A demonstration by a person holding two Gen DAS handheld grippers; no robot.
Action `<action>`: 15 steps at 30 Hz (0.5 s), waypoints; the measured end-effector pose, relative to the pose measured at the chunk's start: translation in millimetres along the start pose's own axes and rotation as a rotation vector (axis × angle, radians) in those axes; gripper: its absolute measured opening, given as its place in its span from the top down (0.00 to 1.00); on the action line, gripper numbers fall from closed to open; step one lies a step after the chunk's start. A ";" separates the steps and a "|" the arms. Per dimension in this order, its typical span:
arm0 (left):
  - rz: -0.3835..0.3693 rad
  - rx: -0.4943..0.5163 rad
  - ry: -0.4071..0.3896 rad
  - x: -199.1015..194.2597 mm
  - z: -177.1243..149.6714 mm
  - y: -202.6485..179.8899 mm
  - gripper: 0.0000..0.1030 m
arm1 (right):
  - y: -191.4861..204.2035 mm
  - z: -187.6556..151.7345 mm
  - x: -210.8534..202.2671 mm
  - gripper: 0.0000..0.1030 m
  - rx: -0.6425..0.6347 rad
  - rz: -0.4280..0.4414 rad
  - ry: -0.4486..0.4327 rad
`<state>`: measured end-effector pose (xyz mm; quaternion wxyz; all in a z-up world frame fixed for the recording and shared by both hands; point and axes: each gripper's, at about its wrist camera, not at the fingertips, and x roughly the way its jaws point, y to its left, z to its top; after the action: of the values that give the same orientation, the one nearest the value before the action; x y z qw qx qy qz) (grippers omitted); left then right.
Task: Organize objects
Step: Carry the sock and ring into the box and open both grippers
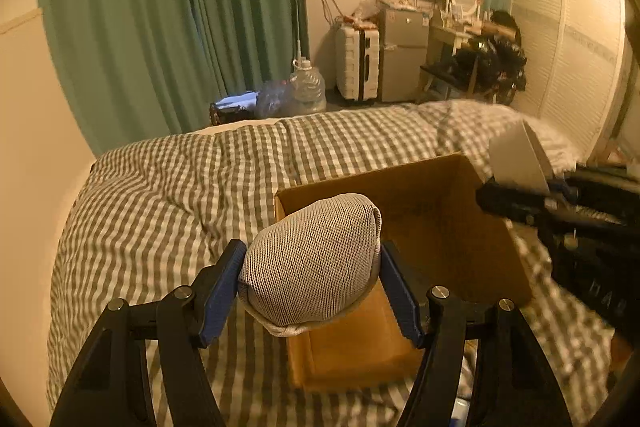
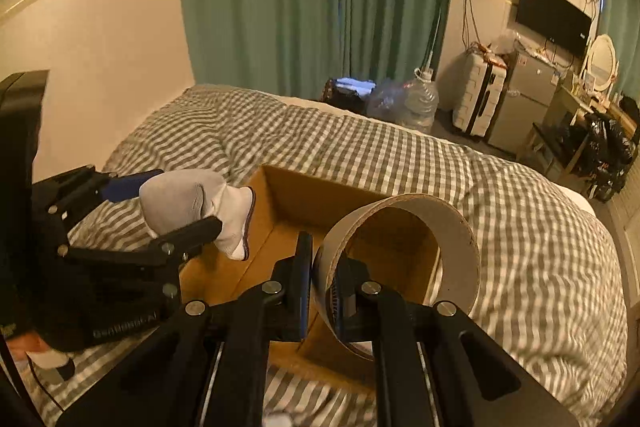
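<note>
An open cardboard box [image 1: 440, 227] lies on the checked bedcover; it also shows in the right wrist view [image 2: 280, 195]. My left gripper [image 1: 312, 275] is shut on a bundled grey-white sock [image 1: 312, 263] and holds it above the box's near left corner. From the right wrist view the sock [image 2: 192, 203] hangs over the box's left wall. My right gripper [image 2: 324, 283] is shut on the wall of a large tape roll [image 2: 404, 263], held over the box. In the left wrist view the roll [image 1: 518, 159] is blurred at the right.
The green-and-white checked bedcover [image 1: 180, 195] spreads around the box. Beyond the bed are green curtains [image 1: 180, 7], a water jug [image 1: 307, 87], a white suitcase [image 1: 357, 63], a small fridge [image 1: 402, 55] and a cluttered desk [image 1: 472, 43]. A wall runs along the left.
</note>
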<state>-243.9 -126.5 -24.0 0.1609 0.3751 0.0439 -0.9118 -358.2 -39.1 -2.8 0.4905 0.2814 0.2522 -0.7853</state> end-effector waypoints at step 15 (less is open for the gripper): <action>-0.063 0.052 0.086 83.0 -4.6 -17.1 0.33 | -19.1 -7.6 92.2 0.91 0.049 0.070 0.125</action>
<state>-301.7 -131.0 -86.0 0.1201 0.4167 0.0389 -0.9002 -407.4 -84.4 -69.5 0.4936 0.3507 0.2530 -0.7545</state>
